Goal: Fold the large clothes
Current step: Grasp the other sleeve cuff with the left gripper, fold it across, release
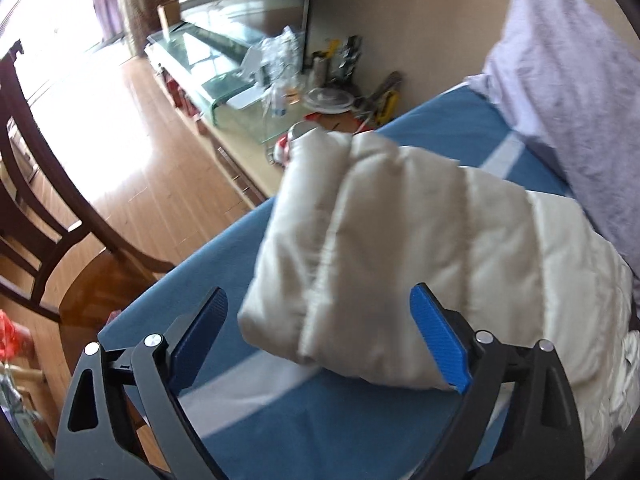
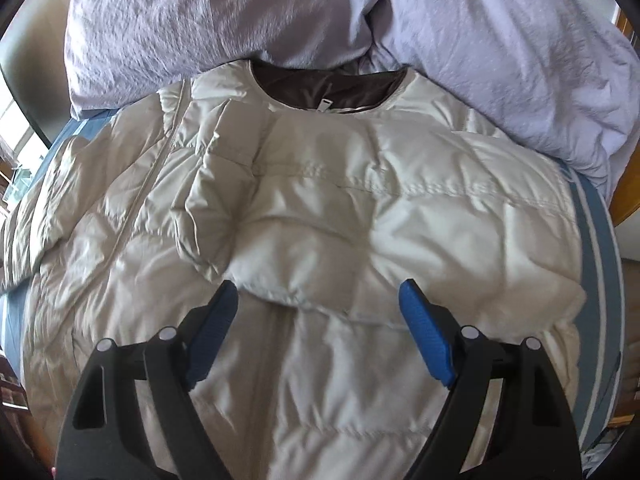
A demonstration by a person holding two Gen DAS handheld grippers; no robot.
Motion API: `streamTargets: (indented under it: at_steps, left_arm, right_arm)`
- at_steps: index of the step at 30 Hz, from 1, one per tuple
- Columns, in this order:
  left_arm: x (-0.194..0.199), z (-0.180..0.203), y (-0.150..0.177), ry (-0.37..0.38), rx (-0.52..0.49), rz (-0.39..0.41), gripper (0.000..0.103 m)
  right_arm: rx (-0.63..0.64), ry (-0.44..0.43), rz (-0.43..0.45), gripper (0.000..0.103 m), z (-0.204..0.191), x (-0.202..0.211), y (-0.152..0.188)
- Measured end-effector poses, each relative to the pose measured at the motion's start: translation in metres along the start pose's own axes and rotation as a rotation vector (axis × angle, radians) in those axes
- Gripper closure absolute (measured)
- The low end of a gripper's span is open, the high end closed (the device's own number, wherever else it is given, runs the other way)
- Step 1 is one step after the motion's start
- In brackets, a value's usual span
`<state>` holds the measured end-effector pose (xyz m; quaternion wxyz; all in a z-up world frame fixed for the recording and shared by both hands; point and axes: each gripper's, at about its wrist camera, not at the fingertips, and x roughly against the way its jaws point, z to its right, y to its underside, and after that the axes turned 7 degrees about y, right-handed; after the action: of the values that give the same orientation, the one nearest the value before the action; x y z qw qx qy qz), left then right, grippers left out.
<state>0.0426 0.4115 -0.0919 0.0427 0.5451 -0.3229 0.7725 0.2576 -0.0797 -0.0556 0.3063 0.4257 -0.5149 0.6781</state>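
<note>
A cream quilted puffer jacket lies spread on a blue bed sheet, its brown-lined collar toward the pillows. One sleeve is folded across its chest. In the left wrist view the other sleeve stretches out over the blue bed sheet. My left gripper is open, its blue pads on either side of the cuff end, just above it. My right gripper is open and empty above the jacket's middle, near the folded sleeve's cuff.
Lilac bedding is heaped at the head of the bed, also in the left wrist view. Beside the bed stand a dark wooden chair on a wood floor and a low cabinet with a glass tank and clutter.
</note>
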Motion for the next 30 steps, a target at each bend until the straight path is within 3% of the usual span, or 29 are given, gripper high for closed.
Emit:
streamTargets:
  at_steps: [8, 11, 13, 16, 22, 30]
  left_arm:
    - [-0.006, -0.006, 0.004, 0.055, 0.034, -0.011, 0.027]
    - [-0.004, -0.005, 0.006, 0.067, 0.048, 0.004, 0.042]
    - [-0.003, -0.005, 0.006, 0.097, 0.058, 0.004, 0.064]
    - [-0.002, 0.001, 0.007, 0.127, 0.060, 0.002, 0.081]
    - [0.026, 0.022, -0.001, 0.142, 0.014, 0.068, 0.089]
    - [0.099, 0.091, -0.020, 0.294, -0.112, 0.201, 0.089]
  right_arm:
    - [-0.011, -0.001, 0.001, 0.020, 0.014, 0.012, 0.014]
    - [-0.019, -0.001, -0.002, 0.019, 0.017, 0.013, 0.020]
    - [-0.025, 0.001, -0.006, 0.019, 0.019, 0.014, 0.024]
    - [-0.036, 0.001, -0.010, 0.019, 0.023, 0.015, 0.031]
    - [-0.065, 0.000, 0.001, 0.018, 0.036, 0.022, 0.042]
    - [-0.133, -0.017, 0.002, 0.017, 0.062, 0.026, 0.060]
